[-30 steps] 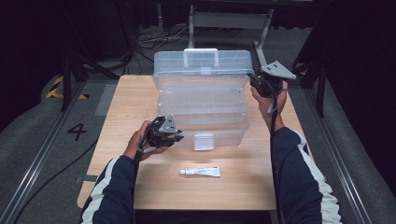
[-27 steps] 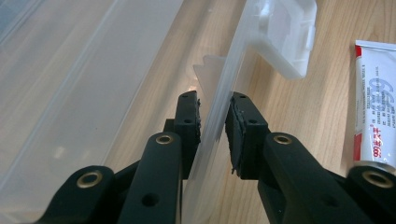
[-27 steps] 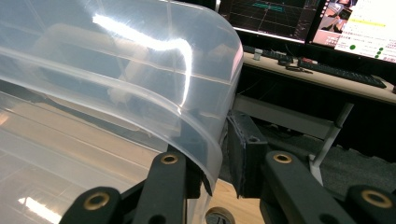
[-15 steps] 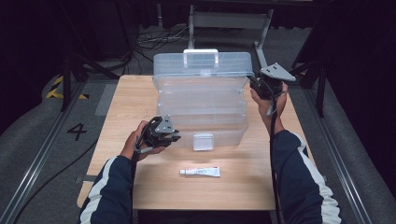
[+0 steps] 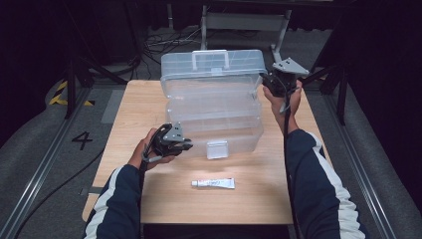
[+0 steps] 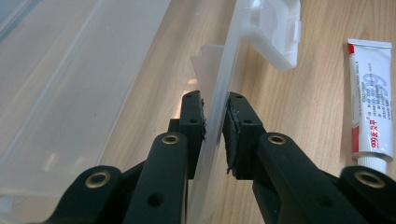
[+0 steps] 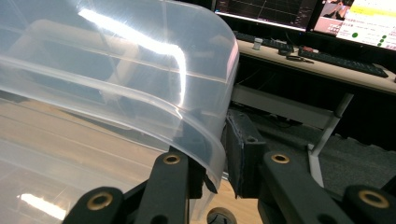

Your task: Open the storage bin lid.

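While tongs (image 5: 185, 144) clamp wall, box (image 5: 214, 107) long axis left-right.

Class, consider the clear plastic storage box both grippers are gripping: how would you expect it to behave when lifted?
The storage box looks empty and thin-walled, so probably light for its size. Its glossy walls may slip or flex between the jaws. Its tiers could perhaps swing apart.
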The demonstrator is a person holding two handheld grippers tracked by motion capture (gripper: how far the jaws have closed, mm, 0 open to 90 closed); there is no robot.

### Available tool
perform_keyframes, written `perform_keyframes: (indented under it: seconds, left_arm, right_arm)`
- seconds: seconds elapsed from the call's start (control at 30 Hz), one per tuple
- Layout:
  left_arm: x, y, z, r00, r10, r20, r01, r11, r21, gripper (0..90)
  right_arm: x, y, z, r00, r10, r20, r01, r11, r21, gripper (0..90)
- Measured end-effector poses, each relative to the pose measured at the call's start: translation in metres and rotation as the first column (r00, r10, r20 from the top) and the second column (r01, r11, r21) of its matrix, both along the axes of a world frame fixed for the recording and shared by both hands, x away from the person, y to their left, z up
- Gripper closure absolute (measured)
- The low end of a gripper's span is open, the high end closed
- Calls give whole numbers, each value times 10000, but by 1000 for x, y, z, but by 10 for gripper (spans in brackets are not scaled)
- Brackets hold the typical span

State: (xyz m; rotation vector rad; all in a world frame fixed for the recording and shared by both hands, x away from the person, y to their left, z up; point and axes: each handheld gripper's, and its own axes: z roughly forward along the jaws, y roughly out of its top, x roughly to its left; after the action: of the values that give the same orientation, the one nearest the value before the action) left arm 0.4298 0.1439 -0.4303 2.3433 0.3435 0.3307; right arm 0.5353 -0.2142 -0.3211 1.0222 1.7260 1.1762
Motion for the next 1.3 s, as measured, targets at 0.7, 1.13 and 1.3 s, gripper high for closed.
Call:
perform_keyframes:
  seconds: [0.7,1.13,1.3]
  left_arm:
    - [3,5,-2,9989,-402,-253,393,9986,-342,815]
    - [0,10,-2,9985,-459,-294,447,9982,-401,815]
    - [-1,14,-2,9988,-380,-306,368,9986,-377,810]
  right_arm:
    - [39,10,8,9999,-25,133,33,9981,-612,829]
    - [63,17,15,9986,-107,-511,70,9973,-730,835]
    - [72,18,15,9975,-42,-706,2,9983,-577,836]
